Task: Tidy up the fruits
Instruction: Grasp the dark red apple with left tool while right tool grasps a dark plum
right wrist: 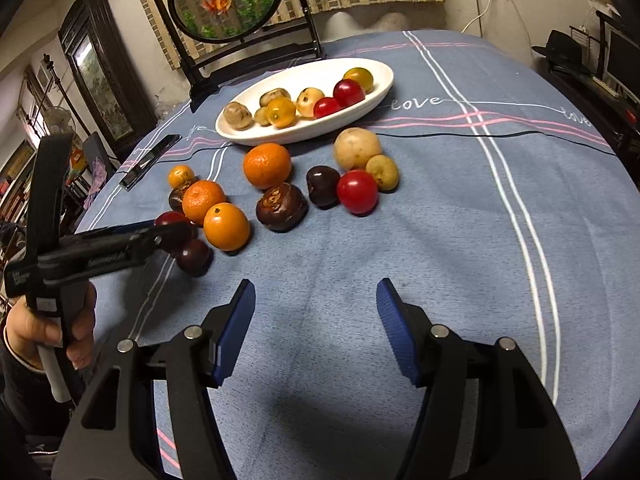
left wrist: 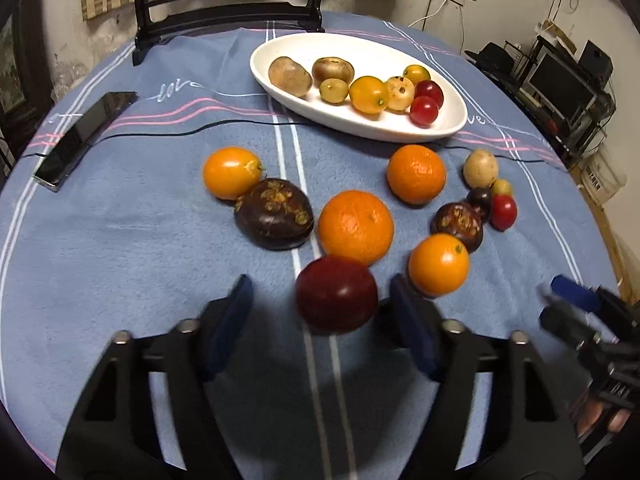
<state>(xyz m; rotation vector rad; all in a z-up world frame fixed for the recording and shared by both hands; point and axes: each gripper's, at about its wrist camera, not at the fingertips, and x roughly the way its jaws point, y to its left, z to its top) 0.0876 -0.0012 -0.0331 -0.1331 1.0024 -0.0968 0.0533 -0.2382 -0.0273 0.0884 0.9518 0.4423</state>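
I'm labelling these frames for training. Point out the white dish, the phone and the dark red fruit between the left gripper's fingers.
white dish (left wrist: pixel 276 86): left wrist view, near rim.
phone (left wrist: pixel 86 136): left wrist view, screen middle.
dark red fruit (left wrist: pixel 337 294): left wrist view, its front.

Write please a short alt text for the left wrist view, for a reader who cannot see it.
The left gripper frames a dark red fruit between its blue pads, above a blue tablecloth. Oranges and dark fruits lie scattered beyond it, and a white oval dish farther back holds small fruits.

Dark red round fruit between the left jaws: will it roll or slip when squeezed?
The dark red round fruit looks smooth and glossy, so it may slip. Being round, it would probably roll on the blue tablecloth if nudged. The left gripper straddles it with a gap at one pad.
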